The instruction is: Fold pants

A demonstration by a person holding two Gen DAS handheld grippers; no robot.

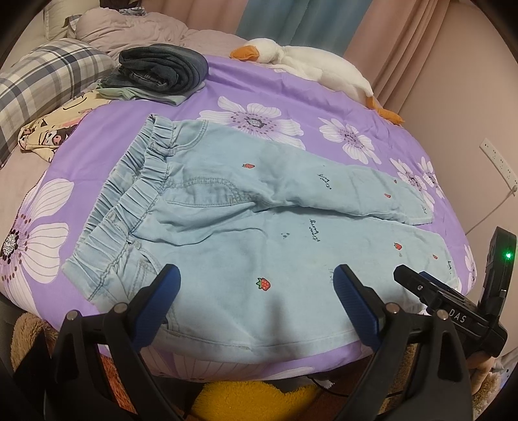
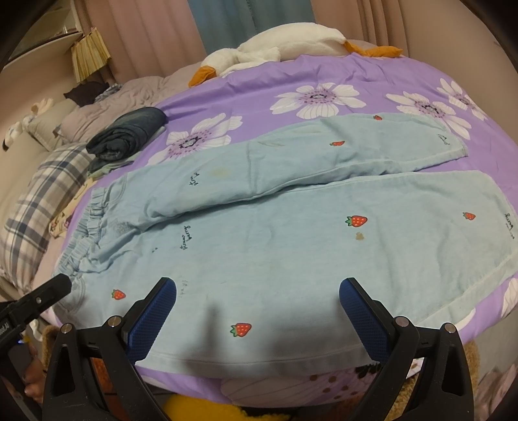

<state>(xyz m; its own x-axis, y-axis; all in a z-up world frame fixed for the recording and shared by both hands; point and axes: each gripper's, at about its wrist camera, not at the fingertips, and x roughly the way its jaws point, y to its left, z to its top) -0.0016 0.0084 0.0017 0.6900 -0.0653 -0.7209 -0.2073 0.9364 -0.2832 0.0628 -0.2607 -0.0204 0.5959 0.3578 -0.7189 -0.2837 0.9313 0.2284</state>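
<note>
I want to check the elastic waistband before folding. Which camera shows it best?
The left wrist view: the pants' waistband lies near and nearly whole, its gathers plain. In the right wrist view the waistband sits far to the left, squeezed by the lens, its near end behind the left tongs.

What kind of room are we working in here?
Most likely a bedroom: the pants lie on a bed with a purple flowered sheet, a plaid pillow at one end and curtains behind.
</note>
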